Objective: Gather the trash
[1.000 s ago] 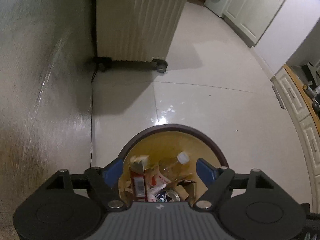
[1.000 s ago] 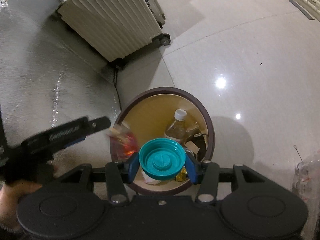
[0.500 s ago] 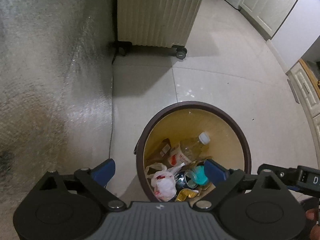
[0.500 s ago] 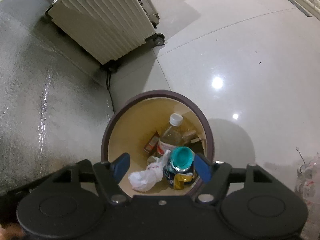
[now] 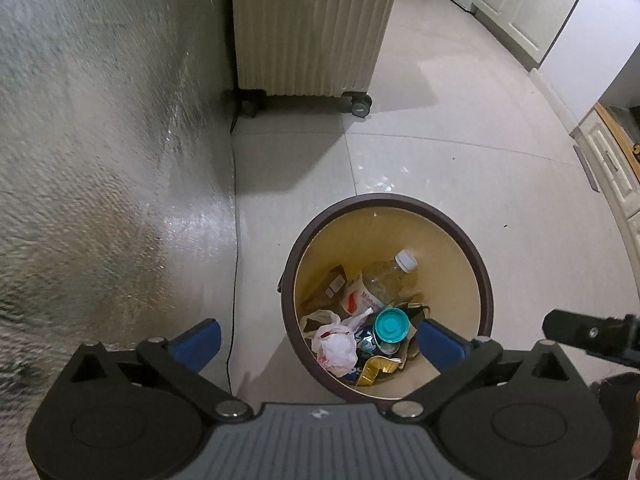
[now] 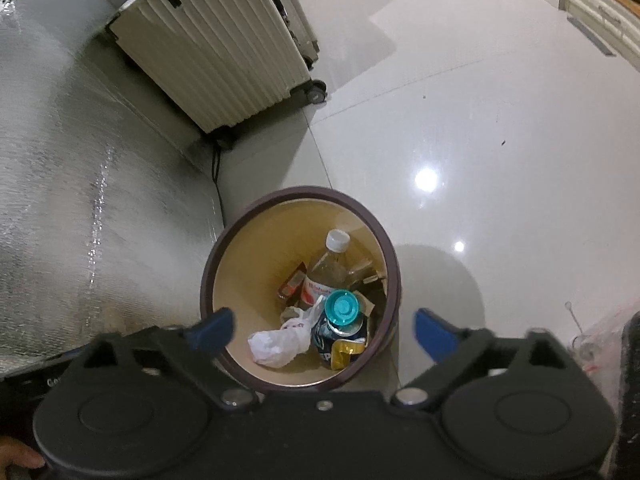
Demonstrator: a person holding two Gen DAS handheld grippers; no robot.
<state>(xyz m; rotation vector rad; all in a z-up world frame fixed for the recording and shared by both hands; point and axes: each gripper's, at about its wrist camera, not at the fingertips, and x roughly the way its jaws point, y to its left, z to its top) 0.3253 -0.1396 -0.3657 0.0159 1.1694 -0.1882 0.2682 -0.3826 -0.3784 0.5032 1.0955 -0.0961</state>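
The round bin with a dark brown rim and tan inner wall (image 5: 460, 248) stands on the glossy pale tile floor (image 5: 460, 152), just beside the edge of a silvery quilted foil mat (image 5: 100, 160); a cream ribbed suitcase on black castors (image 5: 312, 28) stands beyond it, well apart. The left gripper (image 5: 320, 340) hangs above the bin's near rim, its blue-padded jaws opening wide with nothing between them; the right gripper (image 6: 324, 328) hangs over the same bin, its jaws likewise opening and bare. The trash lies at the bottom of the bin: a clear plastic bottle with a white cap (image 5: 388, 276) leans toward the far wall; a dark can-like container with a teal round lid (image 5: 390, 326) lies against the near wall, touching a crumpled white plastic bag (image 5: 334, 346) to its left; a gold foil wrapper (image 5: 376, 368) lies just below the lid; a brown carton (image 5: 334, 284) rests by the left wall.
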